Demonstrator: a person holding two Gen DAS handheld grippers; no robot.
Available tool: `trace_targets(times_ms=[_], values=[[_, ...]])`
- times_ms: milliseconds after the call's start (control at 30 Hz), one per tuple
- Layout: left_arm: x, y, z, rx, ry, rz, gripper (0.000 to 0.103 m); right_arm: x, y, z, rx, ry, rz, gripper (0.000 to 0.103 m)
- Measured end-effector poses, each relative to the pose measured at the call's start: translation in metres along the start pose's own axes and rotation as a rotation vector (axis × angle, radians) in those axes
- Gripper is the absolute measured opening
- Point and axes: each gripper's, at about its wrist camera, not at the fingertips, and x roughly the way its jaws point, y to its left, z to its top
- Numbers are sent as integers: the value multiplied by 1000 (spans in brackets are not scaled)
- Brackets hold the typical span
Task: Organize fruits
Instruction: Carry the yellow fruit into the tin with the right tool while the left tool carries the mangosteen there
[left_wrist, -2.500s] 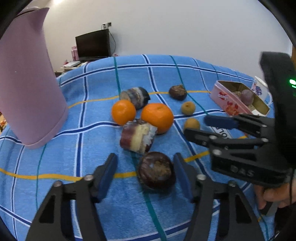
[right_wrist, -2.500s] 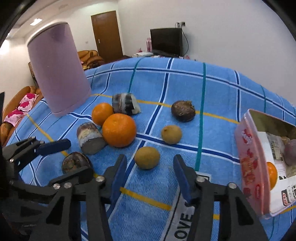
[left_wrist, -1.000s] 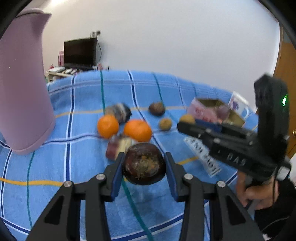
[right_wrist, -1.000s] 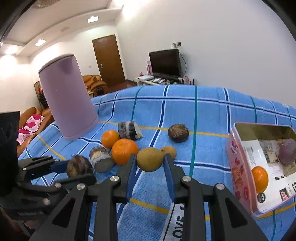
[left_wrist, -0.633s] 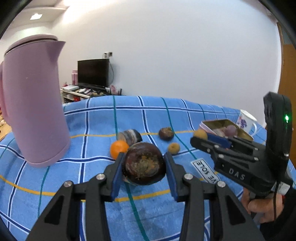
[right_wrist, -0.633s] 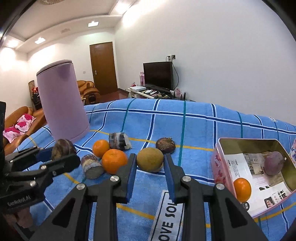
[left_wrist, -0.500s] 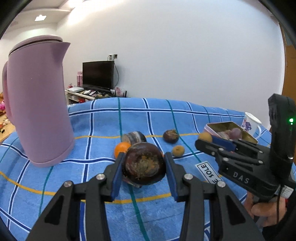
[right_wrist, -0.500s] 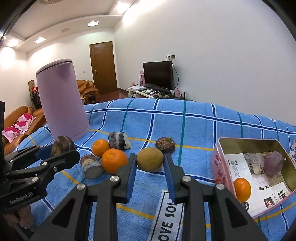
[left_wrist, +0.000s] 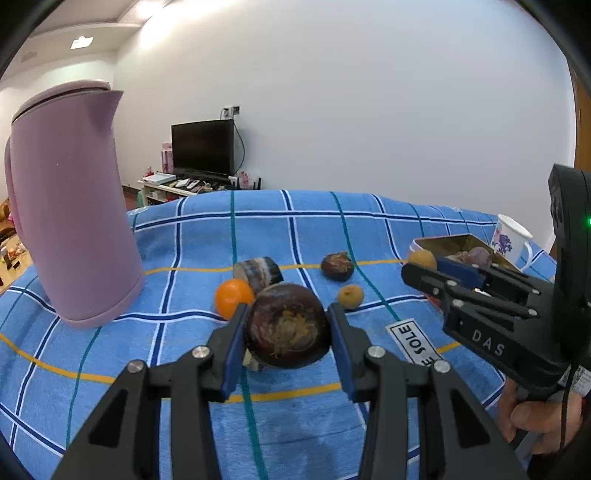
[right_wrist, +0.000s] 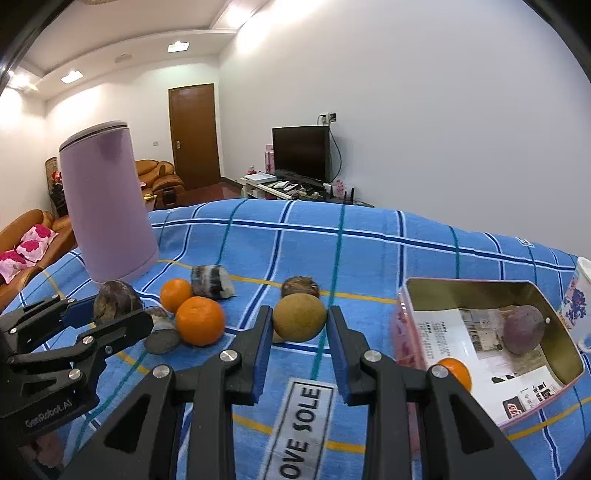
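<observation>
While right tongs (right_wrist: 299, 328) clamp brown fruit (right_wrist: 300, 318), tin (right_wrist: 480, 291) rim near.

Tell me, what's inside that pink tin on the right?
The tin holds a purplish fruit at the back, an orange near the front, and printed paper lining the bottom. A gripper arm covers part of the orange; under the paper is hidden.

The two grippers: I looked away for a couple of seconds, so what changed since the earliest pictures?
Both took hold of a fruit and lifted it off the cloth. The left gripper, open then, is shut on the dark brown fruit; the right gripper is shut on the yellow-brown fruit. The oranges, purple kettle and pink tin stayed put.
</observation>
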Motion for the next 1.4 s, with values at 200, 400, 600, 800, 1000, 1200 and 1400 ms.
trace_targets(times_ms=[200,400,600,800,1000,1200,1400], values=[[4,-11,3,-1,13,-2,44,-6,-19,0,14,-8,-29,31],[4,-24,8,-9,7,-14,44,-10,-43,1,49,-16,-61,31],[7,-45,16,-1,6,-35,44,-17,-65,1,61,-25,-100,31],[15,-75,23,13,8,-68,44,-28,-93,-7,24,-28,-180,31],[24,-109,30,35,6,-99,44,-36,-137,-13,63,-18,-244,31],[36,-142,39,53,5,-129,44,-44,-172,-14,90,-24,-297,31],[56,-175,40,71,26,-148,44,-51,-205,-16,108,-20,-338,31]])
